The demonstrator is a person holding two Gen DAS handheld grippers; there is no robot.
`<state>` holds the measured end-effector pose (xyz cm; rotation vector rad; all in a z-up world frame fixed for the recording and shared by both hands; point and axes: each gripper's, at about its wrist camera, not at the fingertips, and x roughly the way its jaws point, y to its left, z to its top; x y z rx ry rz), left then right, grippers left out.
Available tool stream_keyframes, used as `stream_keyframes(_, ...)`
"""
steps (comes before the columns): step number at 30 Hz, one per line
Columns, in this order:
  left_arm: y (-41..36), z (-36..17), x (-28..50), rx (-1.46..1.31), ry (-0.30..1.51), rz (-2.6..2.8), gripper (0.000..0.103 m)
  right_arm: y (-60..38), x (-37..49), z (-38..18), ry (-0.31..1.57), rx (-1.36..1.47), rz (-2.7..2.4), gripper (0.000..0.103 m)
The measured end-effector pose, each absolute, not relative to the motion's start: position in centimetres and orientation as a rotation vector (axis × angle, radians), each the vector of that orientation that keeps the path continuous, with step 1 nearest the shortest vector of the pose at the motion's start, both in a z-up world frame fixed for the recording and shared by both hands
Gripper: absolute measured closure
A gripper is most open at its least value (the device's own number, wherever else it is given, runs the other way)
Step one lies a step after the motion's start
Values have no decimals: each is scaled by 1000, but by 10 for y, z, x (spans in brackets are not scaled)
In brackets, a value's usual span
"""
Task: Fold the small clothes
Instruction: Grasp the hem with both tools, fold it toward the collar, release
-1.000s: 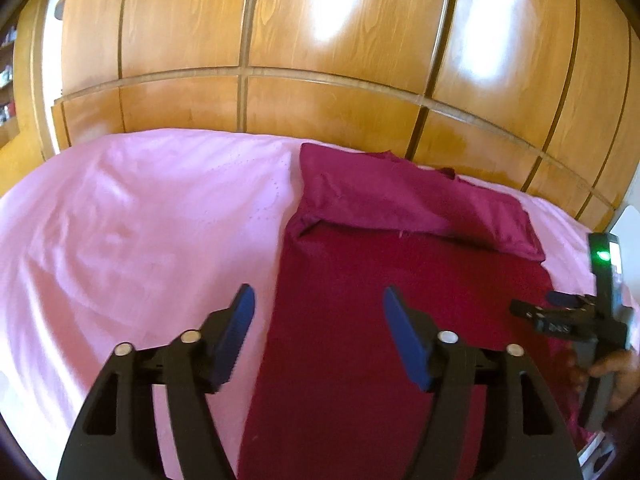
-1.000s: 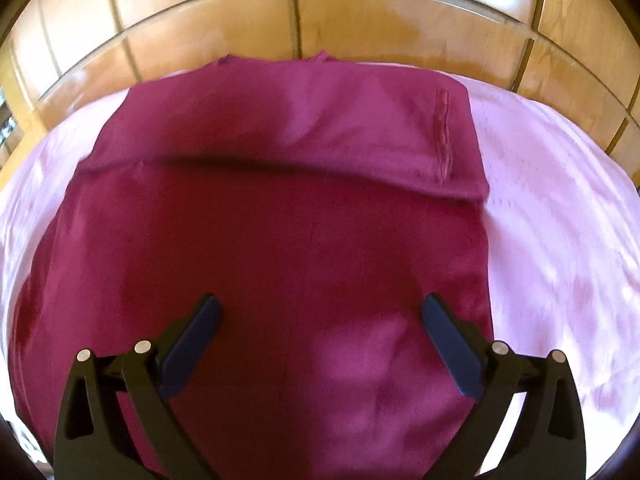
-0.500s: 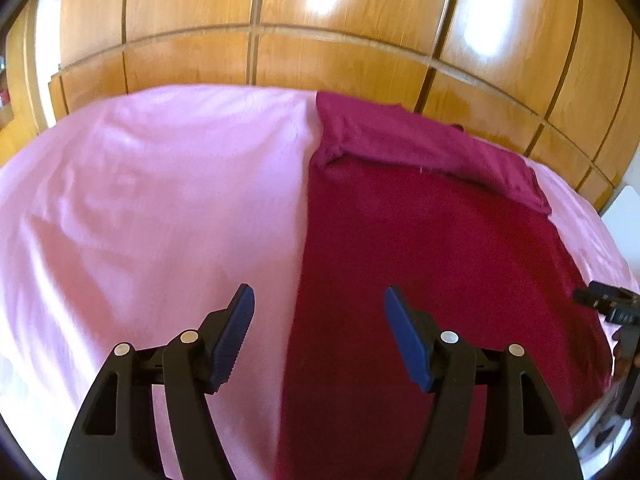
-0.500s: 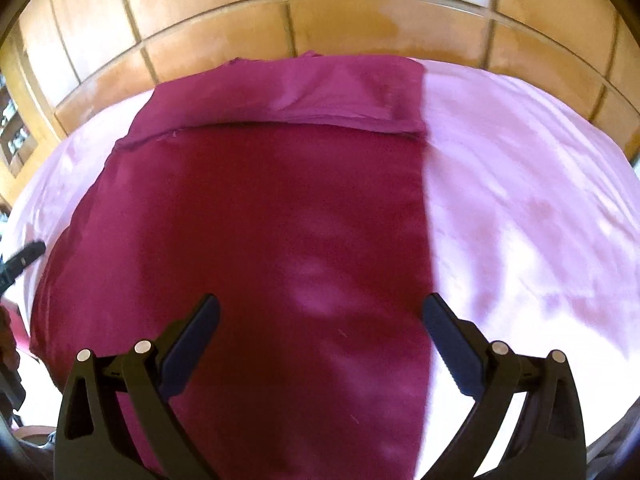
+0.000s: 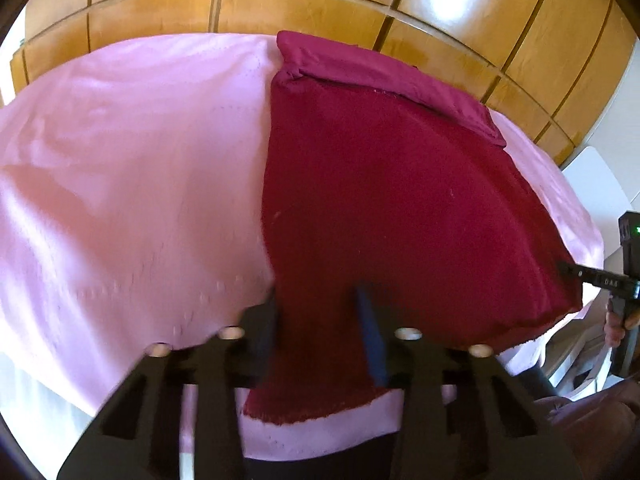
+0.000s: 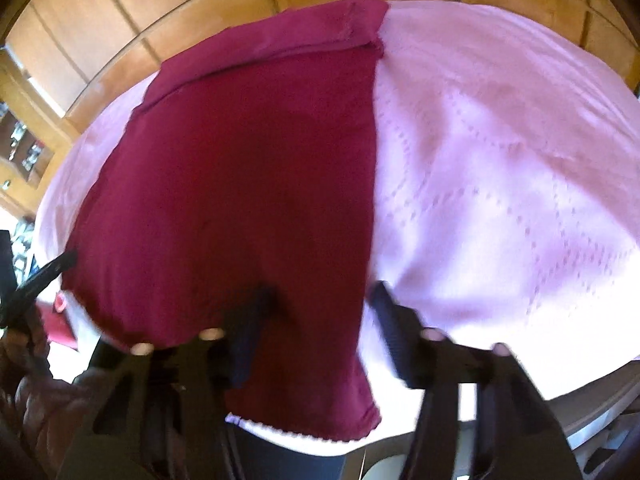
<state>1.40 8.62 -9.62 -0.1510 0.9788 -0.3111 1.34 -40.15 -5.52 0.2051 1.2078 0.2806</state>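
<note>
Change since one second ago: both my grippers came down to the near edge of the garment, and both pairs of jaws have just been closing with cloth between them; before, they stood wide above the cloth.

Left gripper (image 5: 320,328): I see its blue fingers (image 5: 370,336) drawn in around the near left corner of the dark red garment (image 5: 400,208). The cloth runs up between them in a raised ridge. I cannot tell for sure if the pads already press on it, because the picture is blurred there.

Right gripper (image 6: 320,320): its fingers (image 6: 390,332) stand narrower than before at the near right corner of the same garment. The left finger lies on the red cloth, the right one is just beside the cloth edge, over the sheet. A gap shows between that finger and the cloth, so I read it as not yet pinching.

Garment: it lies flat on the pink bedsheet (image 5: 132,184), with its far end folded back on itself as a lighter band (image 5: 384,76). Its near edge reaches the edge of the bed and hangs a little over.

Background: a wooden panelled wall (image 5: 304,4) stands behind the bed.

Other view of my tools: in the left camera, the right gripper and the hand (image 5: 616,324) that holds it show at the right border.
</note>
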Motion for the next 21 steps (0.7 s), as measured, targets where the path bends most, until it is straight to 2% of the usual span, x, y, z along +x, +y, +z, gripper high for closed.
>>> stream_keyframes(1, 89, -96, 17, -168, 984, -323, 87, -399, 12, -55, 1223, 218, 311, 84)
stream_keyframes(2, 92, -97, 19, -200, 993, -340, 90, -397, 12, -54, 1227, 218, 323, 92)
stream_keyframes(10, 106, -53, 42, -410, 887, -508, 92, -400, 39, -12, 1085, 407, 427, 95)
stream_keyframes(15, 104, -30, 89, -480, 835, -531, 92, -416, 85, 2, 994, 503, 404, 95)
stream_keyframes(21, 89, -27, 168, -496, 852, -453, 91, -422, 148, -7, 1001, 493, 327, 94)
